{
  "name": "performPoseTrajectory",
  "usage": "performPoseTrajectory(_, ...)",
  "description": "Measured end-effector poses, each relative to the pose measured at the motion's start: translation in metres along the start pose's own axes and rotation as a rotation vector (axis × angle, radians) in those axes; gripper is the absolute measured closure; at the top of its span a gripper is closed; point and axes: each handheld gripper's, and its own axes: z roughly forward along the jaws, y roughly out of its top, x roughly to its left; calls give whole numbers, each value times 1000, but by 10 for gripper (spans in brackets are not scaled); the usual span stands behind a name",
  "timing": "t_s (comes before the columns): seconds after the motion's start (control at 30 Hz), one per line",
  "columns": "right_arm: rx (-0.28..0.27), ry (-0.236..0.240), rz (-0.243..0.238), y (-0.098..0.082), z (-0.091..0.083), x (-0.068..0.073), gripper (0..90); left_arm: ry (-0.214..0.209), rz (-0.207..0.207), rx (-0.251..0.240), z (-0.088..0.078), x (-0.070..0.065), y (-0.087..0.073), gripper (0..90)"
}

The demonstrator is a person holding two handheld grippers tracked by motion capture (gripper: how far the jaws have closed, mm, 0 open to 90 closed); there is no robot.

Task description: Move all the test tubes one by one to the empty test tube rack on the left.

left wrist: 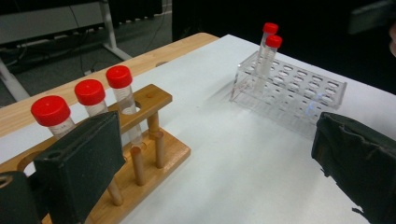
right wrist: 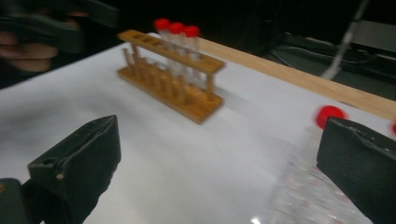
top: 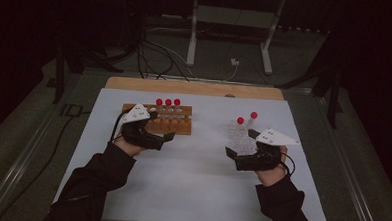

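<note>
Apparently both grippers, left gripper [top: 169, 136] and right gripper [top: 228, 153], sat open and empty, three tubes [top: 167, 105] parked in the wooden rack [top: 183, 125] far left, two in the clear rack [top: 239, 137] right.

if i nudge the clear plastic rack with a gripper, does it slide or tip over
Probably slides: the clear rack is low and wide, sitting flat on the smooth white sheet. It looks light, being thin plastic with most holes empty. The two red-capped tubes stand tall at one end, so a sharp push may rattle or tilt them.
</note>
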Motion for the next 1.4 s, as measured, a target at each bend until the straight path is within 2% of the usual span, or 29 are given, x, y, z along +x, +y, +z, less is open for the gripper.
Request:
performPoseTrajectory(0.07, -3, -26, 3, -2, -1, -7, 36, -5, 16, 0, -1, -6, -2, 29)
performPoseTrajectory(0.1, -1, -41, 4, -3, -1, -11, 36, -28, 16, -3, -2, -8, -3, 29)
performPoseTrajectory(0.23, 26, -91, 10, -7, 1, -27, 50, -50, 38, 0, -3, -18, -8, 29)
performPoseTrajectory(0.3, 34, -117, 19, -9, 2, -34, 68, -68, 35, -4, -3, -22, -10, 29)
performPoseTrajectory(0.43, 51, -156, 45, -13, 6, -48, 110, -72, 53, 8, -1, -28, -13, 29)
performPoseTrajectory(0.67, 78, -214, 69, -19, 18, -71, 169, -97, 61, 12, 1, -32, -14, 29)
performPoseTrajectory(0.8, 91, -247, 88, -21, 25, -82, 240, -90, 70, 15, 1, -33, -15, 29)
performPoseTrajectory(0.87, 99, -258, 96, -22, 29, -86, 261, -97, 68, 15, 1, -34, -15, 29)
performPoseTrajectory(1.03, 102, -253, 106, -25, 38, -93, 404, -105, 62, 14, 2, -33, -16, 29)
performPoseTrajectory(1.4, 126, -258, 128, -28, 57, -106, 576, -111, 63, 23, 2, -33, -17, 29)
